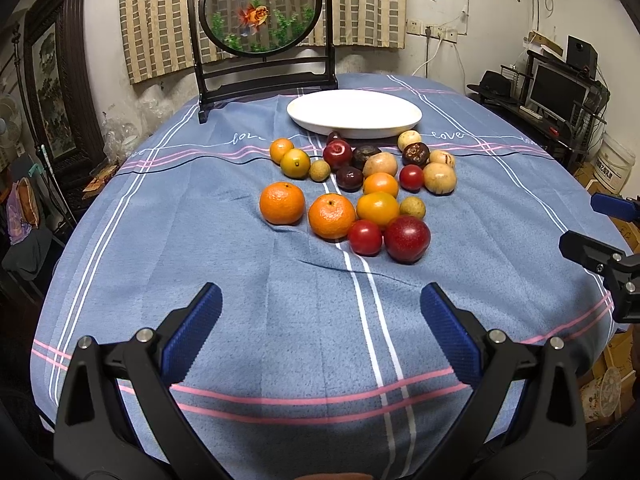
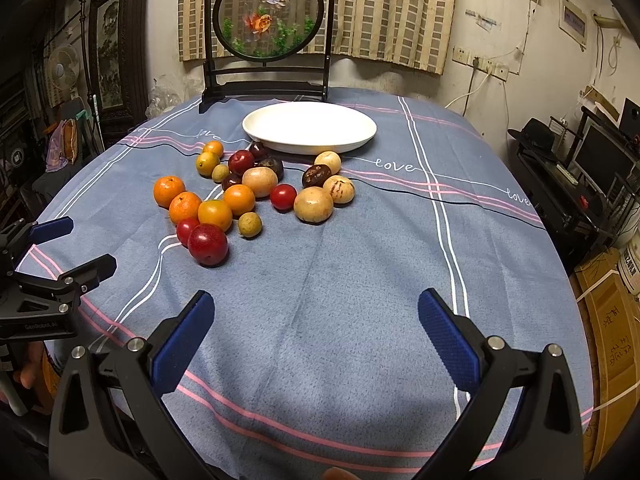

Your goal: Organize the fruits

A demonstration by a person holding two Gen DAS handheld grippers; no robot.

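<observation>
Several fruits lie in a loose pile on the blue tablecloth (image 1: 280,320): two mandarins (image 1: 282,203), a big red plum (image 1: 407,238), red tomatoes (image 1: 364,237), yellow-orange fruits (image 1: 377,209), tan round fruits (image 1: 439,178) and dark ones (image 1: 349,178). An empty white oval plate (image 1: 354,113) stands just behind the pile. My left gripper (image 1: 320,300) is open and empty, near the table's front edge, well short of the fruit. My right gripper (image 2: 316,306) is open and empty too, to the right of the pile (image 2: 256,192), with the plate (image 2: 309,126) beyond.
A dark wooden stand with a round goldfish screen (image 1: 262,8) stands at the table's back edge behind the plate. A desk with a monitor (image 1: 558,88) is off to the right, a framed picture (image 1: 56,92) and a fan to the left.
</observation>
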